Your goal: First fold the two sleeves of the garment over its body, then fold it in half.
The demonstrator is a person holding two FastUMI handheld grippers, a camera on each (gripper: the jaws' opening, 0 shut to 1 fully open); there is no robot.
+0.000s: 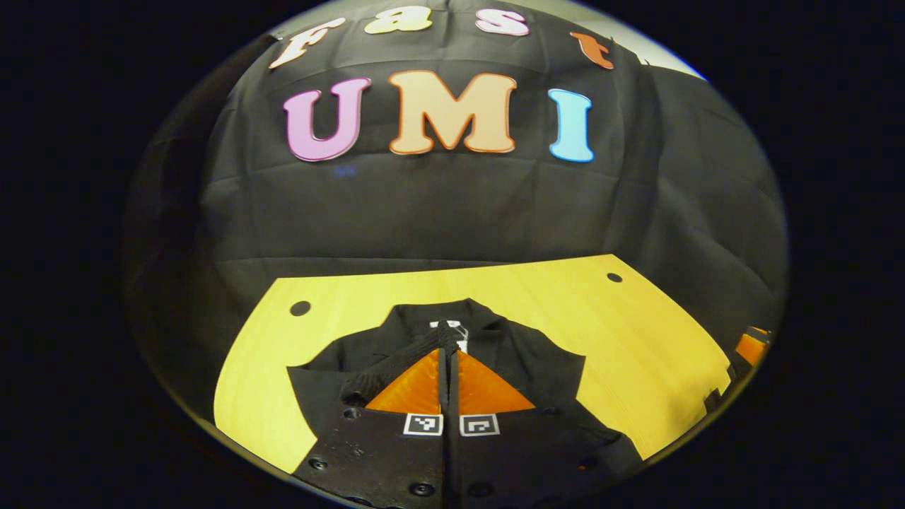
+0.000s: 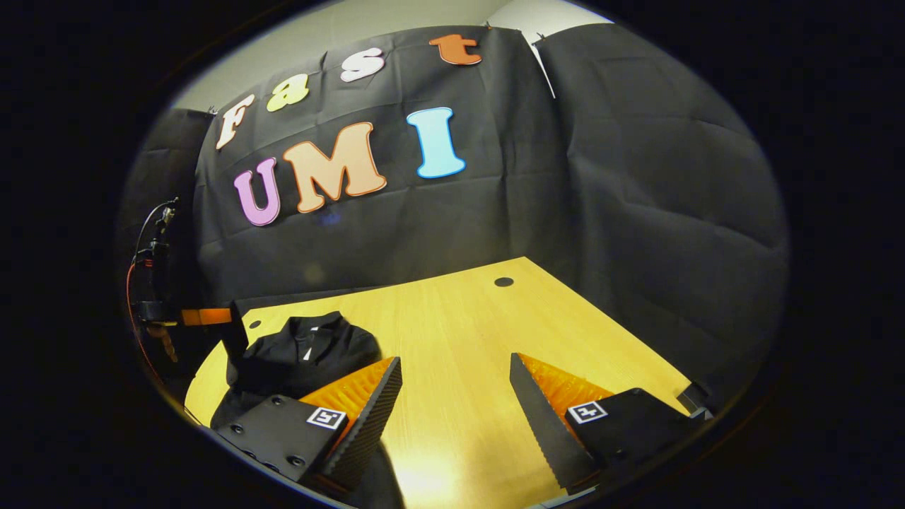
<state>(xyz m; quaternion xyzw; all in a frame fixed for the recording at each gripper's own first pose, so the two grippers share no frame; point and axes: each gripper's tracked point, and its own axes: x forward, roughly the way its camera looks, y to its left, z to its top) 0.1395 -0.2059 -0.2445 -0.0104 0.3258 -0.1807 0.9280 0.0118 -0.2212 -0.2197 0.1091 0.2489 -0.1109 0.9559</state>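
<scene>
Black ribbed cuff fabric [image 1: 396, 367] is pinched between the closed fingers of the left gripper [image 1: 448, 339], above the dark garment [image 1: 516, 367] spread on the yellow wooden table [image 1: 636, 339]. The right gripper [image 2: 456, 367] hangs with its fingers wide apart over bare tabletop, the garment lying beyond its left finger.

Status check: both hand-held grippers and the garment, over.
Left hand-held gripper shut on a sleeve cuff. Right hand-held gripper open over bare table. Black garment flat. Nothing in the way.
</scene>
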